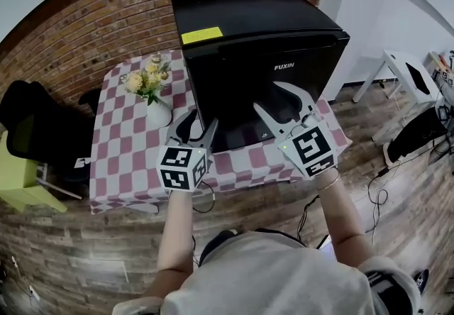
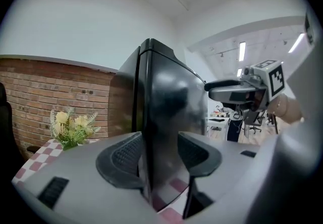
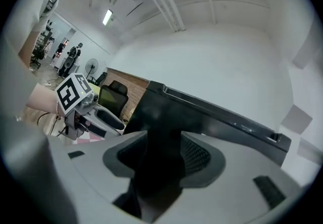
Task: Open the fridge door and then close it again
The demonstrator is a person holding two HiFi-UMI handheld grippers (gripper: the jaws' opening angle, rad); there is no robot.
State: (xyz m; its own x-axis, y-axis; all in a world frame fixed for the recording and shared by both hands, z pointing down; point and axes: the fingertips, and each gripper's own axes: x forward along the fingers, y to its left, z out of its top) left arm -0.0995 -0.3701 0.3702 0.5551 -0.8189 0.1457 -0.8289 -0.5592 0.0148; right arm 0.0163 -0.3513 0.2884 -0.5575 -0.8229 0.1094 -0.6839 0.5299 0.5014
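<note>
Black fridge [image 1: 259, 26] sits on the checkered table [image 1: 128, 154], door [image 1: 273, 83] shut and facing the person, flower vase [image 1: 152, 97] just left of it. Left gripper [image 1: 199, 124] is at the door's lower left corner and right gripper [image 1: 269, 96] is in front of the door. Both have their jaws spread wide with nothing clamped, just the fridge showing through the gap.

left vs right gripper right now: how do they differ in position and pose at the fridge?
The left gripper sits at the fridge's left front corner, beside the flower vase; the right gripper is in front of the door. In the head view the right gripper reaches further up the door than the left gripper. Both have jaws apart, gripping nothing.
</note>
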